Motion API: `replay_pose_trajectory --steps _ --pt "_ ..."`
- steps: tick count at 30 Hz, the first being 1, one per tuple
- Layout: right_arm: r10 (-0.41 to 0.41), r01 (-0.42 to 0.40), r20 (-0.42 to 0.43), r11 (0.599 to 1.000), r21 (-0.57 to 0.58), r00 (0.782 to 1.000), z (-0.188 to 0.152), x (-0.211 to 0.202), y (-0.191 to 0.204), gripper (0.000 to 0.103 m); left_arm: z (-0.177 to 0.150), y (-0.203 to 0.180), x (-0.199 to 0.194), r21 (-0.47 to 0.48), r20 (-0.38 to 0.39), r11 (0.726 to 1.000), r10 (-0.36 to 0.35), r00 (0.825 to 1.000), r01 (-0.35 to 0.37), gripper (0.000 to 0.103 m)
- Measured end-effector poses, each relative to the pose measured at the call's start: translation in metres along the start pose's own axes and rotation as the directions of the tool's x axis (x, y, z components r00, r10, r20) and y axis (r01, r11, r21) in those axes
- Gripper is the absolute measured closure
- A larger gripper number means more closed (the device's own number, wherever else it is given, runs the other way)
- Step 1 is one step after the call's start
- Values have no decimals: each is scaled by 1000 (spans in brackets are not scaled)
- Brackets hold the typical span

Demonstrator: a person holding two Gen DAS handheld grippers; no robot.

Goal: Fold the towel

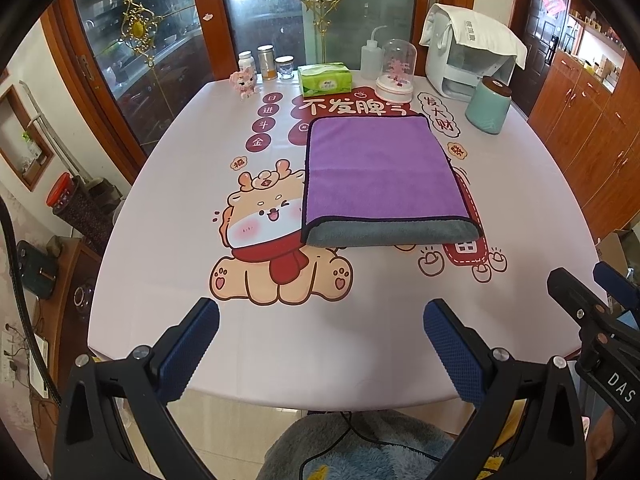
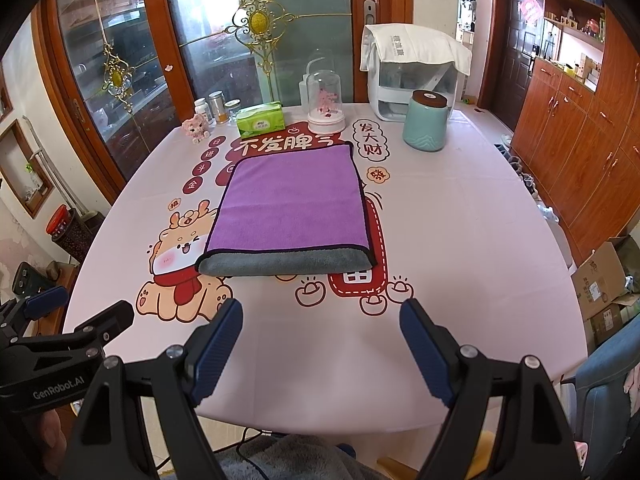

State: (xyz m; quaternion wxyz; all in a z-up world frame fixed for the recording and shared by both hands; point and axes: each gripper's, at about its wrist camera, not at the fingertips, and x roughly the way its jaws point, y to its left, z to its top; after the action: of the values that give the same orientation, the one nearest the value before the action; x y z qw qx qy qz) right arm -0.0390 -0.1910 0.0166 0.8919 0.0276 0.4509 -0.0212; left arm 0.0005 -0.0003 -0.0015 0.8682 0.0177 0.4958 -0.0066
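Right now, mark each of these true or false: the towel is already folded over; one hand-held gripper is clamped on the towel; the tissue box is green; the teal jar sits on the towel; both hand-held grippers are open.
1. The towel is already folded over. True: a purple layer lies on top, with a gray layer showing at the near edge.
2. One hand-held gripper is clamped on the towel. False: the left hand-held gripper and the right hand-held gripper both hover short of it, touching nothing.
3. The tissue box is green. True.
4. The teal jar sits on the towel. False: it stands on the table, apart from the towel, to its far right.
5. Both hand-held grippers are open. True.
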Motion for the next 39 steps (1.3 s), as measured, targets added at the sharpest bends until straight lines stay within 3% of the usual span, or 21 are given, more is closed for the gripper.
replay_pose_trajectory --steps 27,39 --pt "5 -5 -10 1000 11 1000 -1 4 -5 21 -12 -5 4 4 -12 1000 1 1000 -1 1" --pt "-14 17 -52 999 47 999 4 25 -7 21 9 10 23 16 -44 1000 3 999 -3 1"
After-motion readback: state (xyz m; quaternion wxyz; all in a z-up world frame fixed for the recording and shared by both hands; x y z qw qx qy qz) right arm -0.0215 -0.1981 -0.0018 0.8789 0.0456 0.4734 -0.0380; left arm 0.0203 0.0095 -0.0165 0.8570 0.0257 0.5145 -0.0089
